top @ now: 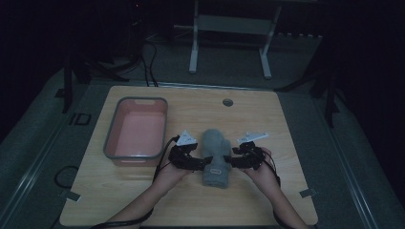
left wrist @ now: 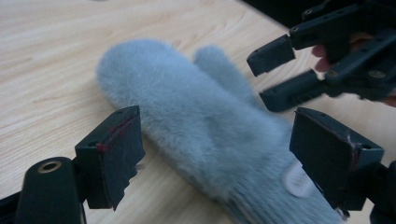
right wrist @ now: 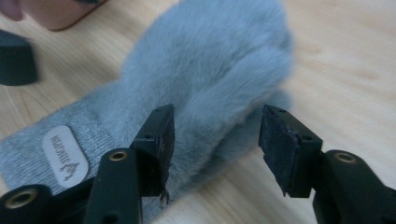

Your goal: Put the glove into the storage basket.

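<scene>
A fluffy grey mitten (top: 214, 157) lies flat in the middle of the table, its knit cuff toward me and a small oval label (right wrist: 65, 156) on the cuff. My left gripper (top: 205, 162) is at the cuff's left edge, open wide, and in its own view the mitten (left wrist: 196, 116) lies between the jaws near the cuff. Across from it, my right gripper (top: 229, 161) is at the mitten's right edge. It is open too, its jaws standing either side of the mitten's thumb (right wrist: 224, 112). Nothing is gripped.
A pink basin with a grey rim (top: 111, 138) stands on the table left of the mitten, close to my left hand. A round cable hole (top: 228, 102) sits near the far edge. White table legs (top: 193, 52) stand on the floor beyond.
</scene>
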